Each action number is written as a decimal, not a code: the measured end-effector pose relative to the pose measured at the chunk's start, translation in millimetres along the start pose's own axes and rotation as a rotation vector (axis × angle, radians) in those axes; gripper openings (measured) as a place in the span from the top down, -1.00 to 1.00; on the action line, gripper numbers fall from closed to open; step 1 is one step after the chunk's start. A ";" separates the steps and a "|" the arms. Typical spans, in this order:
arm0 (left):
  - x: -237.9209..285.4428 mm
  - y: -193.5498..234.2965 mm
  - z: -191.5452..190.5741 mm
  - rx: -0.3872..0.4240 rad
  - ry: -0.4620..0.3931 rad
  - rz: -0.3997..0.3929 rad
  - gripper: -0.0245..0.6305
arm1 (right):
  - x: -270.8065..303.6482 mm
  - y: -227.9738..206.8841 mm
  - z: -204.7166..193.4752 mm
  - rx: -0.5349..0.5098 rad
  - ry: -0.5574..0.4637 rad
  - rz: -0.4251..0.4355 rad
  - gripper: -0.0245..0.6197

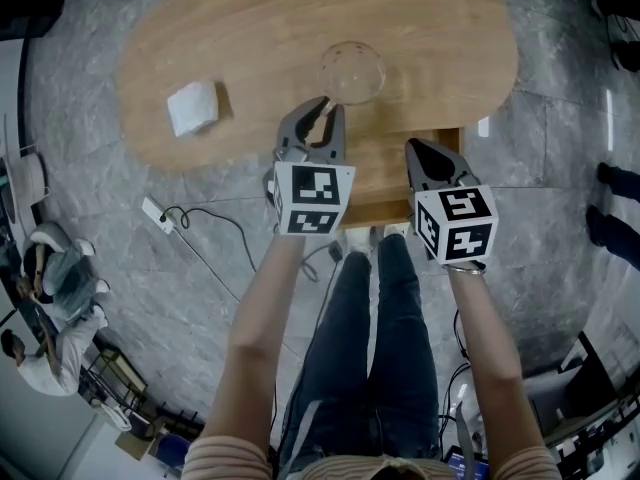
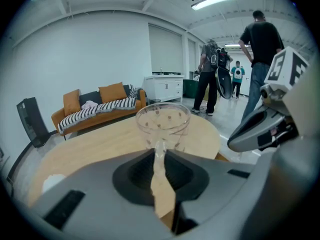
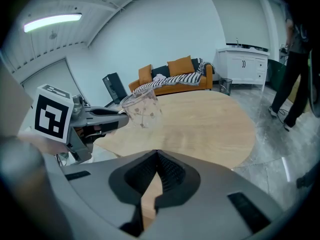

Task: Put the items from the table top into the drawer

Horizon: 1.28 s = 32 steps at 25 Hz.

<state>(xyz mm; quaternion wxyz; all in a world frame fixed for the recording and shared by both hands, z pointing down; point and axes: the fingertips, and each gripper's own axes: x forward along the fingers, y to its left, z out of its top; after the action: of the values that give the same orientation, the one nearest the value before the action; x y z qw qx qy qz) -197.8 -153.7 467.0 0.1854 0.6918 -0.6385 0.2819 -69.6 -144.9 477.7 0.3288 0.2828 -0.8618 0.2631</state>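
Bench (image 1: 250, 48): oval, pale wood, on a grey marbled floor (image 1: 110, 218); white-walled room with an orange sofa (image 2: 95, 111). A white folded cloth (image 1: 192, 107) lies toward its left end. Cup (image 1: 352, 71): clear, speckled with small brown marks, upright over the bench's near edge, its wall pinched in the narrow jaws of the left gripper (image 1: 320, 106). Right gripper (image 1: 416, 148): jaws closed together, empty, above the open drawer (image 1: 385, 178).

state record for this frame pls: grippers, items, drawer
left hand-held gripper: shut on the near wall of the clear cup
right hand-held gripper: shut, nothing between its jaws, to the right of the left one
white napkin: lying on the left part of the table, untouched
table: oval wood top
drawer: appears pulled out at the table's near edge, between the two grippers
items in drawer: none seen
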 end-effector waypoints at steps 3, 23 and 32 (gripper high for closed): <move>-10.1 -8.0 -4.4 0.014 -0.007 -0.017 0.79 | -7.2 3.5 -9.3 0.011 0.000 -0.015 0.90; -61.3 -82.7 -54.0 0.131 0.008 -0.198 0.79 | -57.6 20.5 -83.2 0.112 0.030 -0.141 0.90; -54.8 -126.2 -74.9 0.200 0.035 -0.284 0.79 | -80.8 -0.8 -117.6 0.182 0.050 -0.213 0.90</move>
<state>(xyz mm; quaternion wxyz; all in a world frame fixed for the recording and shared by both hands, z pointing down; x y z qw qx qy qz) -86.1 -50.2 503.6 0.1646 0.7849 -0.4998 0.3272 30.5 -44.8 496.0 0.3495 0.3946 -0.7910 0.3106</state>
